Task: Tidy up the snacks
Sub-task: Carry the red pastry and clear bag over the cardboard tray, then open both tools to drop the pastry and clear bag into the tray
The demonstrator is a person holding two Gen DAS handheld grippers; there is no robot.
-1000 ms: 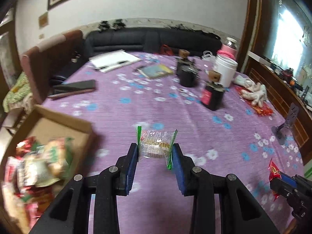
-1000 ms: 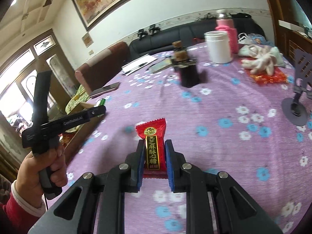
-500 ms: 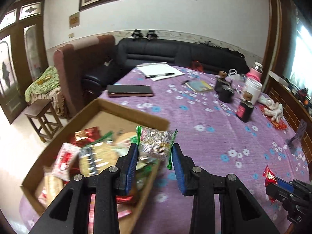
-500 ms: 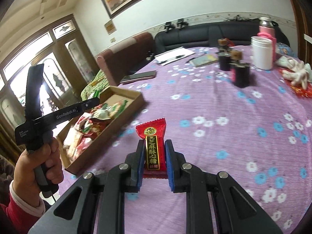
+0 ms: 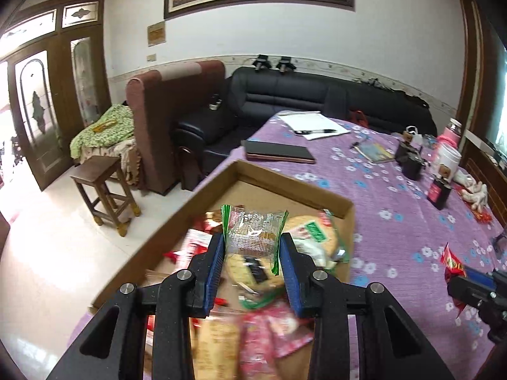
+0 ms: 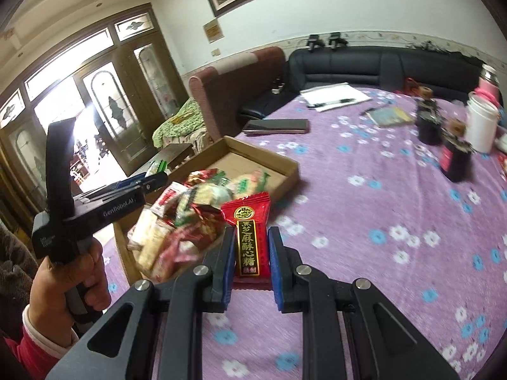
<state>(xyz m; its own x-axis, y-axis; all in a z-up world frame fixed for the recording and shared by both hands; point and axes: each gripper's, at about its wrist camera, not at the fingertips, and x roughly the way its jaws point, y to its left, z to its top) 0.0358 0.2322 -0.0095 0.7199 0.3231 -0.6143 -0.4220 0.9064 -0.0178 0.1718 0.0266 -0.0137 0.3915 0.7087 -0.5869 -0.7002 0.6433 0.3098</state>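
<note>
My left gripper (image 5: 252, 253) is shut on a clear snack packet with green ends (image 5: 253, 234) and holds it above the cardboard box (image 5: 285, 186), which holds several snack packets (image 5: 304, 237). My right gripper (image 6: 250, 253) is shut on a red candy packet with gold characters (image 6: 248, 237), held over the purple tablecloth just right of the box (image 6: 285, 164). The left gripper also shows in the right wrist view (image 6: 139, 183), held in a hand over the box's near left side. The right gripper with its red packet shows at the right edge of the left wrist view (image 5: 456, 266).
The purple flowered tablecloth (image 6: 380, 221) carries dark jars (image 6: 454, 158), a white canister (image 6: 481, 126), a dark tablet (image 6: 275, 125), papers (image 6: 336, 96) and a booklet (image 6: 391, 115). A wooden stool (image 5: 104, 186) and a brown armchair (image 5: 164, 120) stand left of the table.
Both grippers have swung left with their packets. The left gripper has come from over bare cloth to above the box. The right gripper has come up beside the box.
</note>
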